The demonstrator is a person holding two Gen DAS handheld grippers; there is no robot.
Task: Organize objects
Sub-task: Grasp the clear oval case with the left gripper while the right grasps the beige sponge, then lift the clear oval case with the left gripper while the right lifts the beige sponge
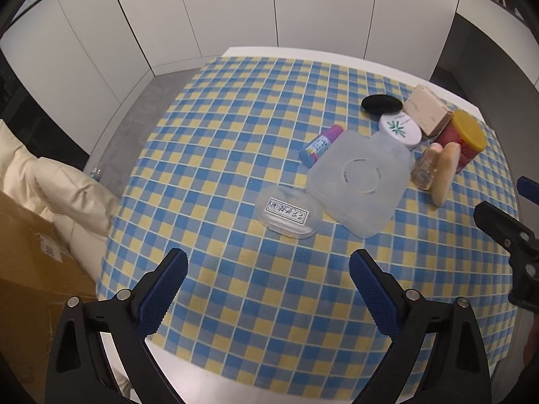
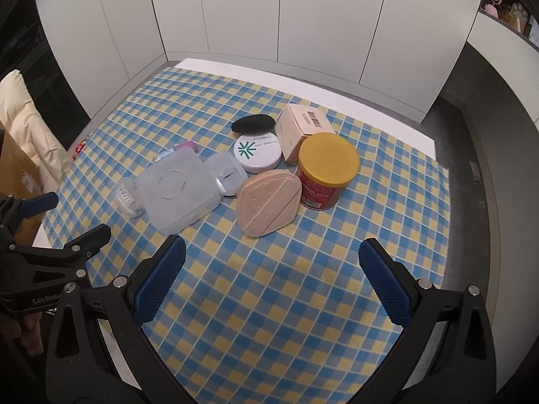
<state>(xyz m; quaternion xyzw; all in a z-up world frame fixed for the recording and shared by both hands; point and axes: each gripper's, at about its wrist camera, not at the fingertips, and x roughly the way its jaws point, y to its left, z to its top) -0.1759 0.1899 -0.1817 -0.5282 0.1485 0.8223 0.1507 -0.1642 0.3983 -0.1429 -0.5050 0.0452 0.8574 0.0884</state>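
Note:
A cluster of toiletries lies on the blue-and-yellow checked cloth (image 1: 242, 128). It includes a clear square box (image 1: 360, 181) (image 2: 178, 192), a labelled clear oval case (image 1: 288, 213), a purple tube (image 1: 320, 144), a white round compact (image 2: 257, 151), a black oval pad (image 2: 252, 123), a beige carton (image 2: 303, 124), a yellow-lidded red can (image 2: 326, 165) and a beige wedge-shaped case (image 2: 266, 202). My left gripper (image 1: 269, 262) hangs open over the cloth, short of the oval case. My right gripper (image 2: 273, 249) is open too, just short of the beige case. Neither holds anything.
A cream padded cushion (image 1: 50, 185) and a cardboard box (image 1: 30, 269) stand off the table's left side. White cabinet doors (image 2: 269, 33) run behind the table. The white table edge (image 1: 188, 367) shows below the cloth. Each gripper appears at the side edge of the other's view.

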